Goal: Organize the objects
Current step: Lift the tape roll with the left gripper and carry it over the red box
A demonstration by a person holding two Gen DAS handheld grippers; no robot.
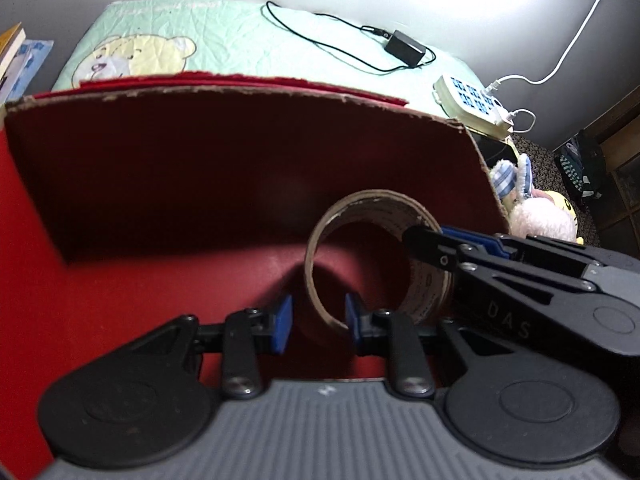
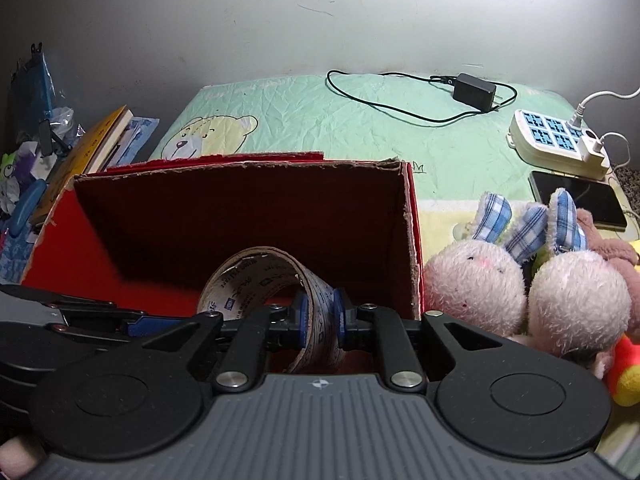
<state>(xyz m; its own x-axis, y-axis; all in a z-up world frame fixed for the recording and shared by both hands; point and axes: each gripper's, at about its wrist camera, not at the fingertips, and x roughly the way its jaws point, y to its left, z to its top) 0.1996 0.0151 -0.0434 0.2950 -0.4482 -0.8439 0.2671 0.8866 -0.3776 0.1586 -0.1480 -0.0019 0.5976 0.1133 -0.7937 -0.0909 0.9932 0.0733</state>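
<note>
Your left gripper and right gripper, both jaws clamped on the tape roll, inside the red box.

A pale grey wall rises straight ahead of the gripper, scuffed in places and washed bright toward the upper right by a light outside the view. Below it, ahead, lies a mint-green sheet printed with a cartoon bear, creased all over. Far to the gripper's right, in the left wrist view, a strip of dark speckled floor shows, and beyond it what may be dark wooden furniture, too shadowed to tell. To the left of the gripper the wall falls into shade above a cluttered corner.
</note>
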